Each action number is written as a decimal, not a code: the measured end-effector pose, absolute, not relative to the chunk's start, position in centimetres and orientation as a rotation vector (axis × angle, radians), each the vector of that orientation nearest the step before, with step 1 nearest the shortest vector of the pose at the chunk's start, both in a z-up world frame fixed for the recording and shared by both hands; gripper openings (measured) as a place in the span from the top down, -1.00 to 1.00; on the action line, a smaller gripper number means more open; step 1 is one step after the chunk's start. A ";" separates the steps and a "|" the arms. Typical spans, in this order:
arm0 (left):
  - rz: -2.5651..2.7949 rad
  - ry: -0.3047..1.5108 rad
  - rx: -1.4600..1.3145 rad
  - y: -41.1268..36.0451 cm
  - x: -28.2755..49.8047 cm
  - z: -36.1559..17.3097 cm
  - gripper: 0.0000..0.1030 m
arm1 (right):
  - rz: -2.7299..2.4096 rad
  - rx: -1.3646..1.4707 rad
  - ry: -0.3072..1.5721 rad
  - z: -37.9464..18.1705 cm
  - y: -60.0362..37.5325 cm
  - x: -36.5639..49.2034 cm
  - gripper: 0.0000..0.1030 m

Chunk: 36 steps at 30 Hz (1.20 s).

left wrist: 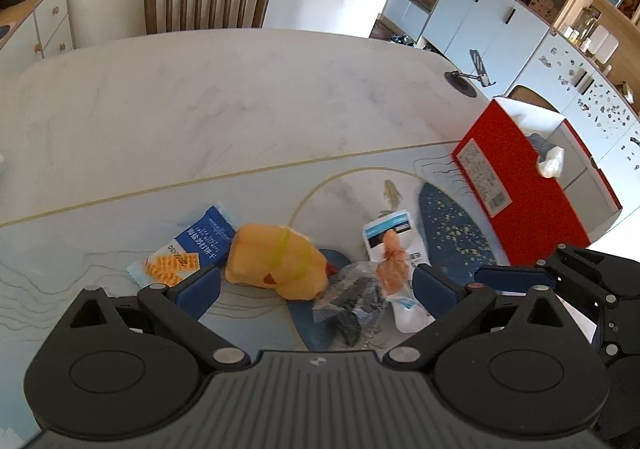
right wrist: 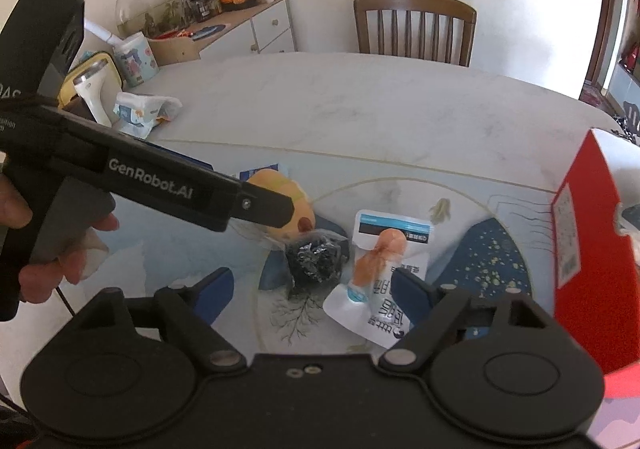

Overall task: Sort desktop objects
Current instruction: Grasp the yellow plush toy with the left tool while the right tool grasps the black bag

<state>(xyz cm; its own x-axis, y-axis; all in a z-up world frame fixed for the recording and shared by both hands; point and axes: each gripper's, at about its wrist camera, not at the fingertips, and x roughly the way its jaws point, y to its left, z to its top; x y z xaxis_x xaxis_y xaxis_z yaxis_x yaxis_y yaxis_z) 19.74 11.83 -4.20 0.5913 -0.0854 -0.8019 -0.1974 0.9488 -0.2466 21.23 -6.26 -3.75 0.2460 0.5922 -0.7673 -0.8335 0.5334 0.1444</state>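
Approach step: both grippers, left gripper [left wrist: 316, 281] and right gripper [right wrist: 310, 287], jaws spread and empty, hover over snack packets left of red box [left wrist: 532, 185]. Next: close on yellow bun packet [left wrist: 276, 261] or sausage pouch [right wrist: 384, 261].

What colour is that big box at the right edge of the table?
The box is red, with a white printed label on its side; the left wrist view shows it best.

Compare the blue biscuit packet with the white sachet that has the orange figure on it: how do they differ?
The blue biscuit packet is mostly blue, the white sachet mostly white. The packet pictures orange lattice biscuits; the sachet carries an orange figure. The packet lies left of the yellow plush toy, the sachet right of it, nearer the red box. Both lie flat on the table mat.
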 end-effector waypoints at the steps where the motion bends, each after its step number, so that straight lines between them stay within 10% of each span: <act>1: 0.064 0.943 -0.328 12.0 19.9 -4.4 -0.99 | 0.995 -0.324 0.879 -3.9 -6.0 21.3 -0.62; 21: 0.050 0.968 -0.329 13.2 22.4 -7.7 -0.97 | 1.017 -0.372 0.937 -7.6 -2.5 22.6 -0.21; 36: 0.065 0.969 -0.282 13.4 22.8 -8.5 -0.40 | 1.009 -0.395 0.969 -8.5 -1.1 23.0 0.14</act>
<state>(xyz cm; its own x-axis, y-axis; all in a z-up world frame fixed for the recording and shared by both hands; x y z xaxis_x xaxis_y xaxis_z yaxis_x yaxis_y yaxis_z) 22.80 13.41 -8.53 0.5671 -0.0711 -0.8205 -0.1799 0.9615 -0.2077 23.02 -1.14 -8.49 0.1818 0.5297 -0.8285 -0.8494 0.5091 0.1391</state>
